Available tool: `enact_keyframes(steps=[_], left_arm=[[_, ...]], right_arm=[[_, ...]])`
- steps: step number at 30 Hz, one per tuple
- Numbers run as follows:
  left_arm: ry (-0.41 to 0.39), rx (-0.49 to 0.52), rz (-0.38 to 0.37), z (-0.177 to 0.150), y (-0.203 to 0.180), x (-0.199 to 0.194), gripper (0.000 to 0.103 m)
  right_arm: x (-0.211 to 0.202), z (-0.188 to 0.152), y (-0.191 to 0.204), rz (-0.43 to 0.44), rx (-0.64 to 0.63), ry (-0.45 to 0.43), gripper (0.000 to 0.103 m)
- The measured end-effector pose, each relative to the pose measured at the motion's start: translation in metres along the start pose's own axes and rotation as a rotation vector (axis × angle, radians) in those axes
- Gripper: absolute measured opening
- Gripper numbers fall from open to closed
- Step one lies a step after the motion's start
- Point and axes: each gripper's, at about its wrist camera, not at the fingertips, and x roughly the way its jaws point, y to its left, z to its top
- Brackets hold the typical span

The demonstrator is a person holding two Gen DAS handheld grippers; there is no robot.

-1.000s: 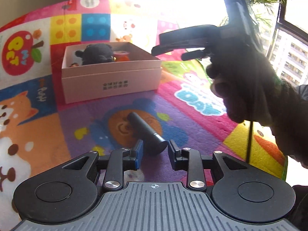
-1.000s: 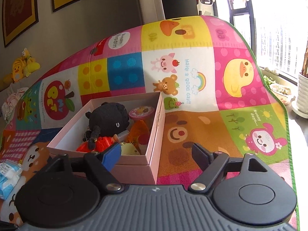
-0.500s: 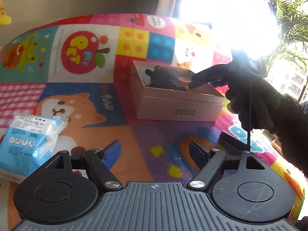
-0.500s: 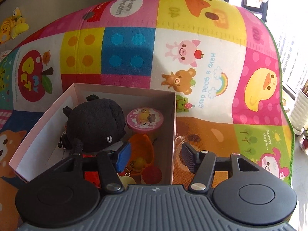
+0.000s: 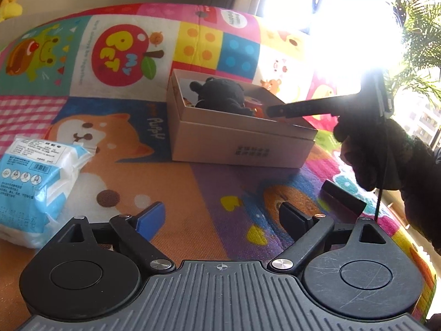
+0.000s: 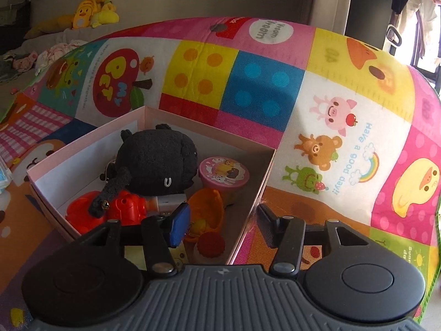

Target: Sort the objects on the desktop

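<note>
Right wrist: pink box (image 6: 264, 176) (toy-crammed)

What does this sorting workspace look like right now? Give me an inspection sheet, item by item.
Surface: colourful play mat, lying under everything.
Job's things: open box holding a black plush, a pink round tin, a red toy and an orange toy; black cylinder on the mat outside the box.
Clutter: tissue pack on the mat, apart from the box.
Grippers: left gripper jaws opening, nothing between them; right gripper open, straddling the box's wall, held by a gloved hand.
Cables: thin black cable hanging by the gloved hand.
Surroundings: bright window, palm plant, yellow plush toys.
</note>
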Motion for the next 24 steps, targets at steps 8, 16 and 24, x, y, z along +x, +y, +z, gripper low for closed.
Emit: enact_keyframes(steps=[8, 16, 24], left_arm=[[0.019, -0.020, -0.018, -0.002, -0.008, 0.004, 0.095], [0.015, 0.049, -0.010, -0.001, -0.037, -0.002, 0.097], [0.012, 0.040, 0.070, -0.001, -0.030, -0.015, 0.097]], right_arm=[[-0.083, -0.074, -0.028, 0.135, 0.192, 0.140, 0.060], [-0.093, -0.115, 0.031, 0.141, 0.086, 0.184, 0.030], [-0.103, -0.115, 0.071, 0.242, -0.115, 0.145, 0.021]])
